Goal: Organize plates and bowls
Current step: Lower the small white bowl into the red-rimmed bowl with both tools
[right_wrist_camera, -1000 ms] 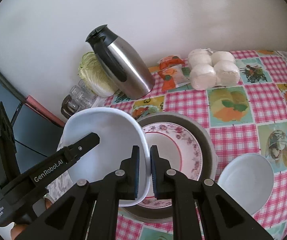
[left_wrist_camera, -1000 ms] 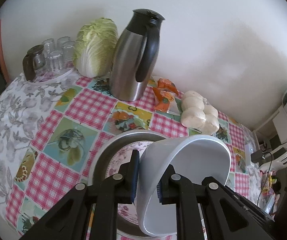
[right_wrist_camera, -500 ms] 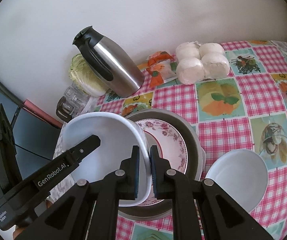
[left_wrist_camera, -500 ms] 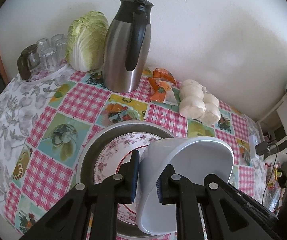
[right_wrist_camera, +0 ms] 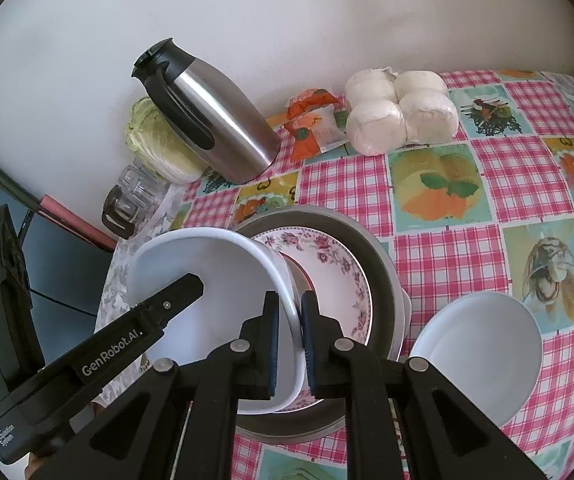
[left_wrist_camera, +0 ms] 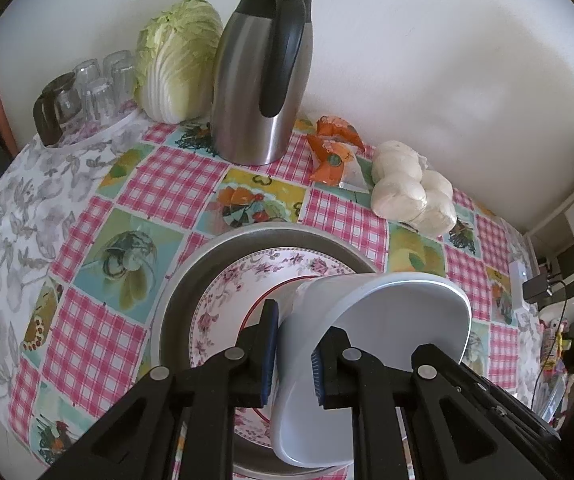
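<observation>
In the left wrist view, the left gripper (left_wrist_camera: 293, 354) is pinching the white bowl's (left_wrist_camera: 383, 320) rim, tilting it over the floral plate (left_wrist_camera: 239, 292) in the metal pan (left_wrist_camera: 191, 276), probably for stacking. In the right wrist view, the right gripper (right_wrist_camera: 289, 334) is clamping the opposite rim; a second white bowl (right_wrist_camera: 483, 344) is waiting at right on the checked tablecloth (right_wrist_camera: 439, 248), against a white wall (right_wrist_camera: 287, 20).
</observation>
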The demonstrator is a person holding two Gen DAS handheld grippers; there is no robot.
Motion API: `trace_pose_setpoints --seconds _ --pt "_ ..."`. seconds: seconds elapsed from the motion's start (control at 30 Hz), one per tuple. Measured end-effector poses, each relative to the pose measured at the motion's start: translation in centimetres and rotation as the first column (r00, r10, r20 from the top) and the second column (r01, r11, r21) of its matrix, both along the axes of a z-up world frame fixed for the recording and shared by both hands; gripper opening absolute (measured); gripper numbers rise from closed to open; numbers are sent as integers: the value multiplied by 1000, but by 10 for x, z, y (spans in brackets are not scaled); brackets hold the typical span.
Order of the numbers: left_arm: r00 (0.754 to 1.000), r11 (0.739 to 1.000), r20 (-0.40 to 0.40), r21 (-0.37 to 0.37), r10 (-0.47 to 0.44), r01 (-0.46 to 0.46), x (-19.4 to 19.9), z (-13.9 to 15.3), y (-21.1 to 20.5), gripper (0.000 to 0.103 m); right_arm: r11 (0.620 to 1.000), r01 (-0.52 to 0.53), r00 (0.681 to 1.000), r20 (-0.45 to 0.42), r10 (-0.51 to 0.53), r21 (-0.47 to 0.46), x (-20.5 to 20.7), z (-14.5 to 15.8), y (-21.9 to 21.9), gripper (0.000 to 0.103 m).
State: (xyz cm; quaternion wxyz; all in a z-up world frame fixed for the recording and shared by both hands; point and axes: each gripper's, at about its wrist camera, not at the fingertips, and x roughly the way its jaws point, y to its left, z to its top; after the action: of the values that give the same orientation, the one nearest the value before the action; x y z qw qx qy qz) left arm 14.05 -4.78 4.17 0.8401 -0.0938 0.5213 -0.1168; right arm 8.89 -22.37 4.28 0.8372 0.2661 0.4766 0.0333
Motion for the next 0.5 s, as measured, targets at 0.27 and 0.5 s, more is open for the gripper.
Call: trace_pose_setpoints --seconds 0.27,0.5 --pt "1000 1000 -23 18 4 -3 3 -8 2 18 1000 -8 1000 -23 8 0 5 -6 3 14" --pt "999 1000 -46 21 9 -8 6 -16 3 18 1000 -7 999 -39 7 -2 8 -12 6 14"
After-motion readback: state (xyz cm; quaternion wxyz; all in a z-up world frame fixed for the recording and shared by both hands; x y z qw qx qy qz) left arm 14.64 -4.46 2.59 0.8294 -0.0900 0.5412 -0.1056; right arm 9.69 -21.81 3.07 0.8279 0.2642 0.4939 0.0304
